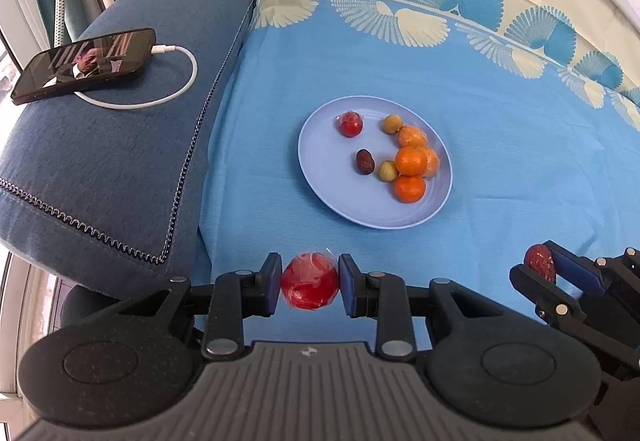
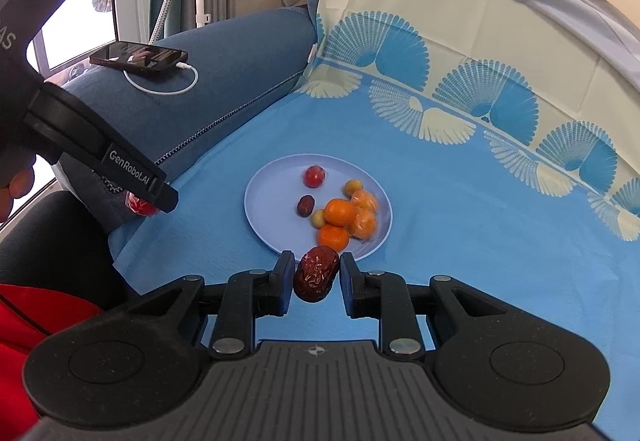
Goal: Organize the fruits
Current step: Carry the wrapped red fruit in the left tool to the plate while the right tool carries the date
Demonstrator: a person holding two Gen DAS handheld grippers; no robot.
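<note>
A pale blue plate (image 1: 324, 181) (image 2: 264, 217) lies on the blue cloth and holds several fruits: oranges (image 1: 411, 161) (image 2: 339, 212), a wrapped red fruit (image 1: 351, 124), a brown date (image 1: 365, 162) and small yellow fruits (image 1: 392, 123). My left gripper (image 1: 310, 285) is shut on a plastic-wrapped red fruit (image 1: 310, 285), held above the cloth short of the plate; it also shows at the left of the right wrist view (image 2: 140, 205). My right gripper (image 2: 316, 275) is shut on a wrinkled red-brown date (image 2: 316, 273), held just in front of the plate's near rim; it appears at the right of the left wrist view (image 1: 541, 263).
A phone (image 1: 84, 63) (image 2: 138, 57) with a white charging cable (image 1: 176, 89) lies on the blue sofa arm (image 1: 120, 161) to the left. A patterned blue and cream cloth (image 1: 440, 1) covers the seat and back behind the plate.
</note>
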